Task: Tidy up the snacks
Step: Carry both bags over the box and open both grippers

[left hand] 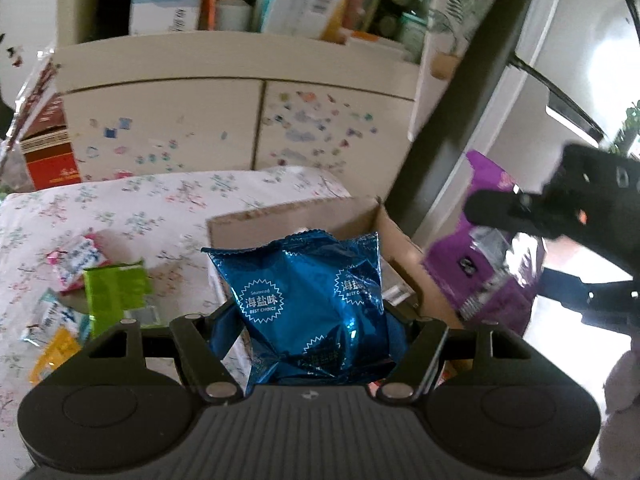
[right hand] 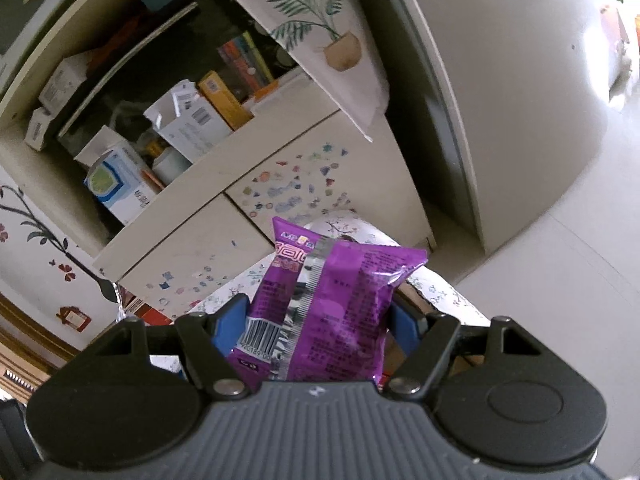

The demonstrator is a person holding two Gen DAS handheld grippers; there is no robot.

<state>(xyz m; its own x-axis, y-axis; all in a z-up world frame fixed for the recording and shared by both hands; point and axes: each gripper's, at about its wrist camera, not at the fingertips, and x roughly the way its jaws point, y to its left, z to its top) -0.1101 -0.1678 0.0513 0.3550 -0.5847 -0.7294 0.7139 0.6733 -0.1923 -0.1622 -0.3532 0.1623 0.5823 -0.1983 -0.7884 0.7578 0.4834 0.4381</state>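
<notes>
Snacks held, we count two: left tool (left hand: pixel 316 320) grips one crinkled blue foil packet (left hand: pixel 308 300) above the brown cardboard box (left hand: pixel 288 216) at twelve o'clock; right tool (right hand: pixel 320 320) grips one purple plastic packet (right hand: pixel 332 312).

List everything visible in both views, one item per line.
blue snack bag: one, blue foil, between the left gripper's pads
purple snack bag: one, purple, between the right gripper's pads
cardboard box: one, brown, open, behind the blue bag
loose snack packets: several, green, yellow, pink-white, on the floral cloth
cabinet: one, cream, stickered doors, shelf of boxes above
left gripper: black, shut on blue bag
right gripper: black, shut on purple bag
</notes>
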